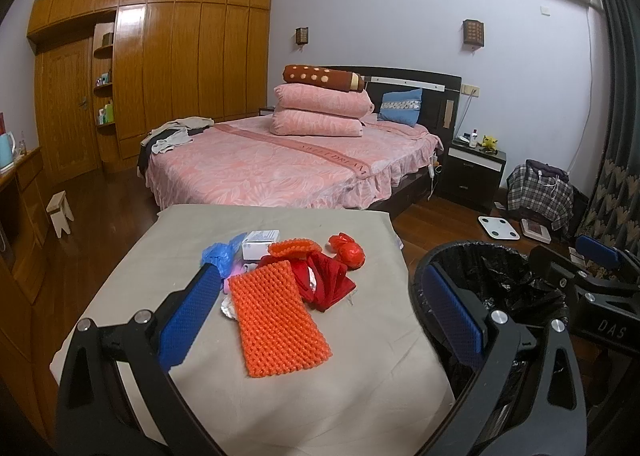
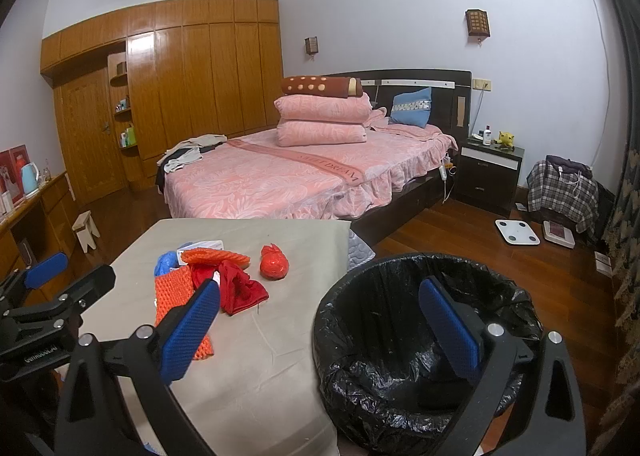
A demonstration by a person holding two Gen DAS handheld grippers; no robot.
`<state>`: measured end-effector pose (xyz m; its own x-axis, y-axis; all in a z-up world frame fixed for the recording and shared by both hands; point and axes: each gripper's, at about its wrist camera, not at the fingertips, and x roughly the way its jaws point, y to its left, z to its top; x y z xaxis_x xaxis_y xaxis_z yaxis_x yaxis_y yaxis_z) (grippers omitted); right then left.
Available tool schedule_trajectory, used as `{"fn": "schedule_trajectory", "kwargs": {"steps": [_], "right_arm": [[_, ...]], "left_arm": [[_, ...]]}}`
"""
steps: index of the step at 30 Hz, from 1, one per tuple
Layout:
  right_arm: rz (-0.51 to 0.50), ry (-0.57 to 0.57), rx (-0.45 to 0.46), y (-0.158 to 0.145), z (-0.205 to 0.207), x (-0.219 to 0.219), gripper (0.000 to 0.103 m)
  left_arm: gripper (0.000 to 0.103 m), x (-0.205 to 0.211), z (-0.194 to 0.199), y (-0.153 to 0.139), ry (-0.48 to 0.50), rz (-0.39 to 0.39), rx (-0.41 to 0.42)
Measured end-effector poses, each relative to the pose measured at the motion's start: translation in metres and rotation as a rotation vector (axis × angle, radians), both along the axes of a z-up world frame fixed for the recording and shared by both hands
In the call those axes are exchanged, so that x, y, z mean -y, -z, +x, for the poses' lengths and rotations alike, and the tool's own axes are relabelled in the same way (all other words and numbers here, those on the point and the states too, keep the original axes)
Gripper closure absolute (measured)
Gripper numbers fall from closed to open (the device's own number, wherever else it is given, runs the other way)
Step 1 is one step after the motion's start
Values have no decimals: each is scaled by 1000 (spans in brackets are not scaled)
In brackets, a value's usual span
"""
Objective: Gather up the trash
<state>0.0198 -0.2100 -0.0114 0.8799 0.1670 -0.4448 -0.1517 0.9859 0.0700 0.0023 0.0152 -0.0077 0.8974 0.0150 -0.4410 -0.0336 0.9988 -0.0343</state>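
Now both grippers, left gripper [image 1: 320,304] and right gripper [image 2: 320,320], hang wide open and empty, and a shallow pinch on the floppy orange mesh [image 1: 276,320] mid-table could drop it short of the bin [image 2: 400,320].
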Motion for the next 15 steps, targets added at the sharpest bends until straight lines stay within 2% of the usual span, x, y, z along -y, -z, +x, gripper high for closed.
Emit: {"fn": "schedule_trajectory", "kwargs": {"steps": [12, 15], "right_arm": [[1, -2, -3, 4, -1, -2, 6], [-1, -4, -5, 14, 2, -7, 6]], "left_arm": [[5, -5, -1, 3, -5, -2, -2], [5, -10, -1, 8, -10, -4, -5]]}}
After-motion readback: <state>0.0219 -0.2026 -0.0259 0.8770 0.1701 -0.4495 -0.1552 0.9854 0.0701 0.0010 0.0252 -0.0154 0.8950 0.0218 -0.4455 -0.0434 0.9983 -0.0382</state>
